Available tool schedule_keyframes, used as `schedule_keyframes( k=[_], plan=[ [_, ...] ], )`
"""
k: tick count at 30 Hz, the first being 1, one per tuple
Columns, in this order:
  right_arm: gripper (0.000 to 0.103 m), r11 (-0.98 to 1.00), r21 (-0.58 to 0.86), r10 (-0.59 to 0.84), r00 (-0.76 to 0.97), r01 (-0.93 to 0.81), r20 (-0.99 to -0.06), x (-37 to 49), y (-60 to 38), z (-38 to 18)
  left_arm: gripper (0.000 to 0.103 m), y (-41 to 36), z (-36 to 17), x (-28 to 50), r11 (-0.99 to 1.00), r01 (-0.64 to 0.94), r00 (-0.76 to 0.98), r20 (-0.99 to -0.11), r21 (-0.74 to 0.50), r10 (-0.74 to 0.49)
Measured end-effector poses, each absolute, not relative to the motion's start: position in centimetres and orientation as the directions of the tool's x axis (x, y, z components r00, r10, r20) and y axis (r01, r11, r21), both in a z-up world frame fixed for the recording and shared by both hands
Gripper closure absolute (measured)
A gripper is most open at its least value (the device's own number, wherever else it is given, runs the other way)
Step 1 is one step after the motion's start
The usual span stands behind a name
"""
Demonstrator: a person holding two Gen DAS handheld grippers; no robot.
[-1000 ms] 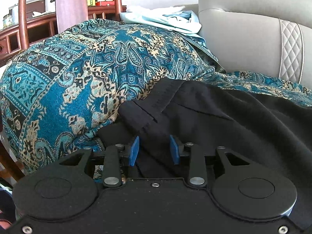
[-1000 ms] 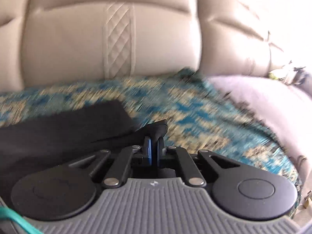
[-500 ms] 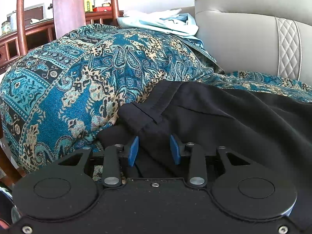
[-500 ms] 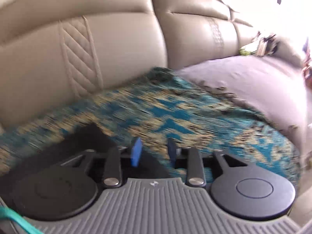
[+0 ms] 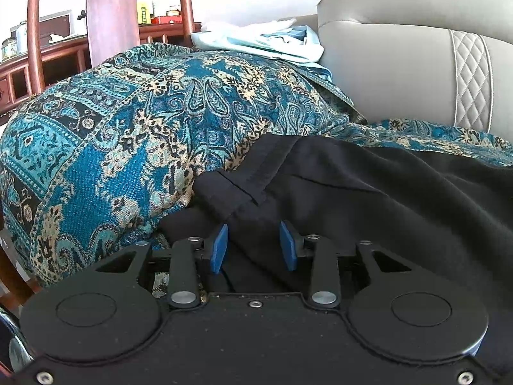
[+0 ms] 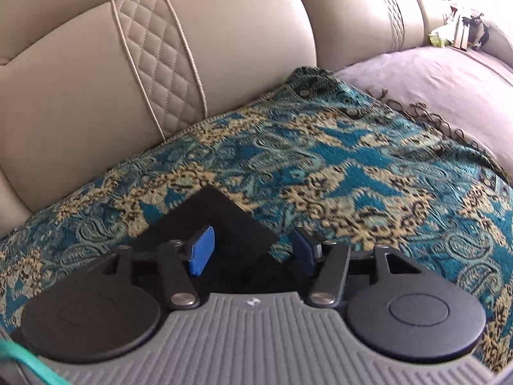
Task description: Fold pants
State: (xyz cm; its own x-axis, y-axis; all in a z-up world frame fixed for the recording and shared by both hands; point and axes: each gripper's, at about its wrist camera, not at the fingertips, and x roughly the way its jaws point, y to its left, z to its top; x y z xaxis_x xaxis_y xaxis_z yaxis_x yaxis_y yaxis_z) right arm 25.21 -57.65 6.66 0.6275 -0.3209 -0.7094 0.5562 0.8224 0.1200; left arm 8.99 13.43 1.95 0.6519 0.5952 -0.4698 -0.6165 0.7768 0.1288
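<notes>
Black pants (image 5: 368, 192) lie on a teal paisley throw (image 5: 144, 128) over a sofa, their waistband end (image 5: 243, 179) against the covered armrest. My left gripper (image 5: 253, 245) is open, its blue pads just above the waistband fabric, holding nothing. In the right wrist view a flat corner of the pants (image 6: 218, 224) lies on the throw (image 6: 336, 173). My right gripper (image 6: 253, 250) is open wide over that corner and empty.
The beige leather sofa back (image 6: 160, 64) rises behind the throw. Light blue clothes (image 5: 266, 41) are piled on the armrest top. A wooden chair and shelf (image 5: 109, 12) stand beyond. A mauve cover (image 6: 433, 80) lies on the seat to the right.
My right gripper let go of the pant end, opened wide and swung so the view turned right along the sofa. My left gripper stayed open and hardly moved.
</notes>
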Motion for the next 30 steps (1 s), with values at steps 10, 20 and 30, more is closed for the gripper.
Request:
schedule_keyframes(
  k=[10,20,30],
  plan=[
    [0.079,0.808,0.159,-0.284,0.612,0.567,-0.738,26.2,-57.9,6.2,0.068,13.3,1.9,9.2,0.771,-0.619,0.646,-0.461,0.148,0.608],
    [0.088,0.802,0.264,-0.272,0.721,0.535,-0.637,24.1,-57.7,8.9,0.068,13.2,1.8,9.3,0.767,-0.621,0.643,-0.455,0.16,0.616],
    [0.09,0.794,0.5,-0.157,0.912,0.345,-0.38,25.5,-55.0,21.8,0.068,12.7,1.8,9.7,0.751,-0.634,0.623,-0.452,0.186,0.638]
  ],
)
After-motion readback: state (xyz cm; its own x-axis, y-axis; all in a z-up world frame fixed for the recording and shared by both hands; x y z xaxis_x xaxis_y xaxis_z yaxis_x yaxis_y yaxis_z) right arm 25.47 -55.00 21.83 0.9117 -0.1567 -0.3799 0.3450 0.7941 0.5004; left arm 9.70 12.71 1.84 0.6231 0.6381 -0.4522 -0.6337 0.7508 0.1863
